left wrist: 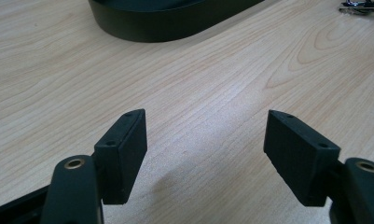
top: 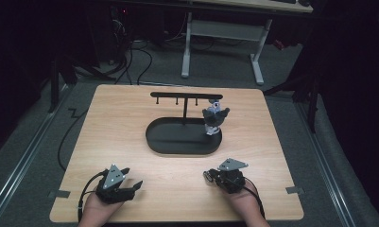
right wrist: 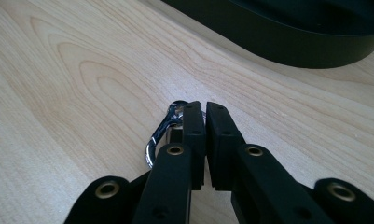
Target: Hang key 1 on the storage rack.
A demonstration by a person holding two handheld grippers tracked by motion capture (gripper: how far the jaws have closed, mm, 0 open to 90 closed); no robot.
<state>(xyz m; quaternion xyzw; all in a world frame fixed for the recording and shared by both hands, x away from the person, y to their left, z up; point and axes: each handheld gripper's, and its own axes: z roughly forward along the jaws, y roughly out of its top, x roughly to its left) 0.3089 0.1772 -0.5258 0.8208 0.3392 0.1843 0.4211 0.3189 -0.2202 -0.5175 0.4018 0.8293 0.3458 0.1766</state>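
Observation:
A black oval tray (top: 166,142) sits mid-table with a T-shaped hanger stand (top: 185,97) rising from it. A small grey figure charm (top: 214,118) hangs at the stand's right end. My right gripper (top: 214,176) rests low at the front right; its jaws (right wrist: 205,108) stand nearly together with a hair-thin gap. A silver carabiner clip (right wrist: 159,137) lies on the wood against the outer side of one jaw, and I cannot tell whether any part of it is pinched. It shows as a small glint (top: 208,176) at the tips. My left gripper (top: 133,178) at the front left is open and holds nothing (left wrist: 205,154).
The wooden table (top: 121,118) has bare wood around the tray. The tray's rim (left wrist: 175,28) lies ahead of the left jaws and close ahead of the right jaws (right wrist: 292,46). A white desk frame (top: 220,33) and cables stand on the floor beyond.

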